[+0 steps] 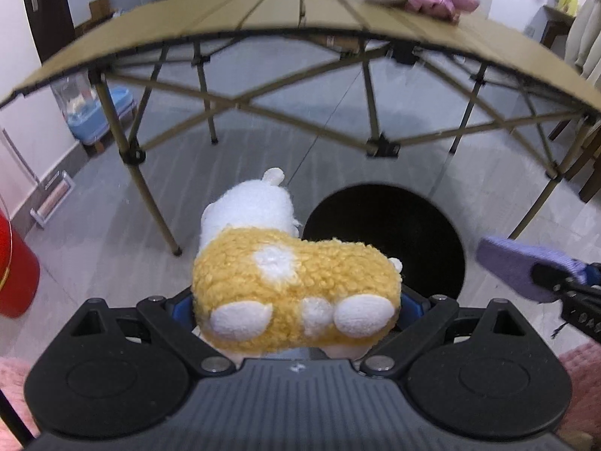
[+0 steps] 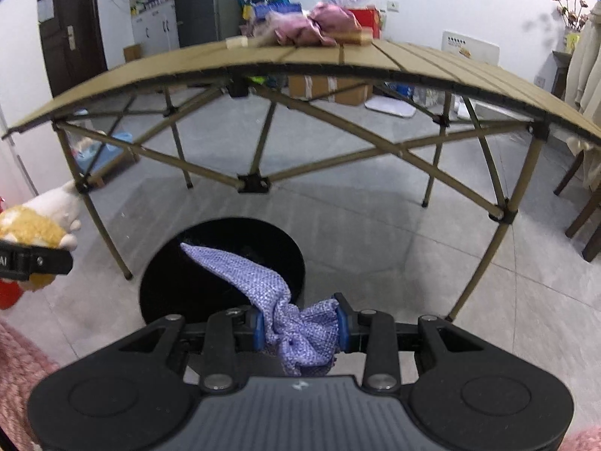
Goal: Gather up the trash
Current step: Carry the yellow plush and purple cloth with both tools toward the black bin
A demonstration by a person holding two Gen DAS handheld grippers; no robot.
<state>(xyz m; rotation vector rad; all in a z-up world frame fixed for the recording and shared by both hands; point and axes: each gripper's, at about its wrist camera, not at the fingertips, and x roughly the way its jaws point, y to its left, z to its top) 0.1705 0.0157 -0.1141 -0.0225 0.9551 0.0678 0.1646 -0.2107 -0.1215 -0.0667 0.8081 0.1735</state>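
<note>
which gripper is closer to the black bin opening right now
Right. The right gripper, clamping the purple cloth, hangs over the black bin; the left gripper, holding the plush toy, sits beside it.

Left tool (image 1: 296,308) and right tool (image 2: 299,326) — both angled downward, jaws clamped.

Left black two-finger gripper (image 1: 296,308): matte black plastic body with a ribbed grey centre panel bearing a small white mark, two round black side housings with embossed discs, angled link arms fixed by silver screws, blue finger pads (image 1: 183,310). Right black two-finger gripper (image 2: 299,325): same build, blue pads (image 2: 258,329). Fuzzy pink sleeves (image 2: 18,360) show at the near corners.
</note>
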